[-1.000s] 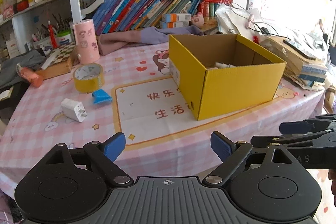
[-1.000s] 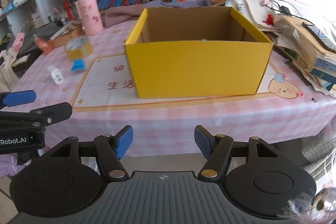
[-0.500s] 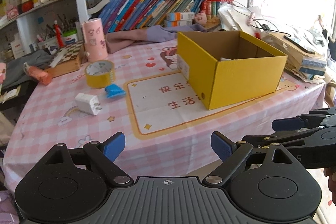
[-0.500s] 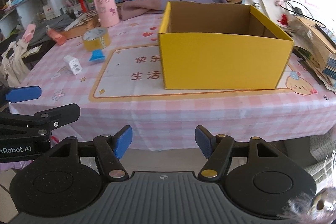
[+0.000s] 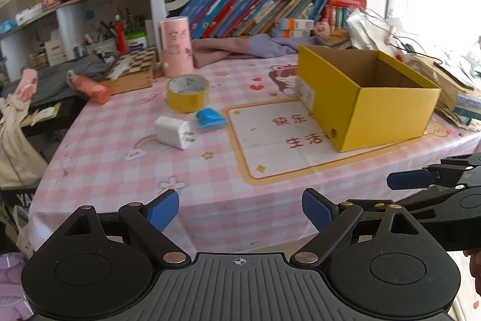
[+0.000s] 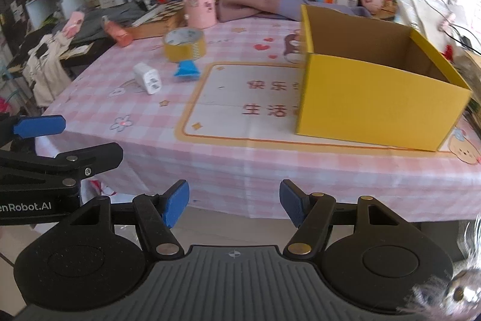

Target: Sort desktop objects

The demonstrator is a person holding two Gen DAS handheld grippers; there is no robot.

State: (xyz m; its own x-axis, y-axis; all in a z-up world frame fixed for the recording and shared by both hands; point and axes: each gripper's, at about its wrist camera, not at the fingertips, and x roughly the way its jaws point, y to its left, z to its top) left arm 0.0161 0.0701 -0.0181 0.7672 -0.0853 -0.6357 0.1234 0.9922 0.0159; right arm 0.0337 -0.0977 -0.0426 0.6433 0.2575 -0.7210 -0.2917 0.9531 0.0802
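left gripper, right gripper both spread wide, empty; charger at 11 o'clock, box at 1.

open-topped yellow cardboard box upright, right side of pink checked cloth | yellow tape roll lying flat, left | small blue wedge-shaped plastic piece just beside it | white plug charger on its side, nearer

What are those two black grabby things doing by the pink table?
A person is tidying up with a tool in each hand. The left tool and right tool are both open and empty, off the near edge of the table. The tape roll, white charger and blue clip lie loose on it, left of the yellow box.
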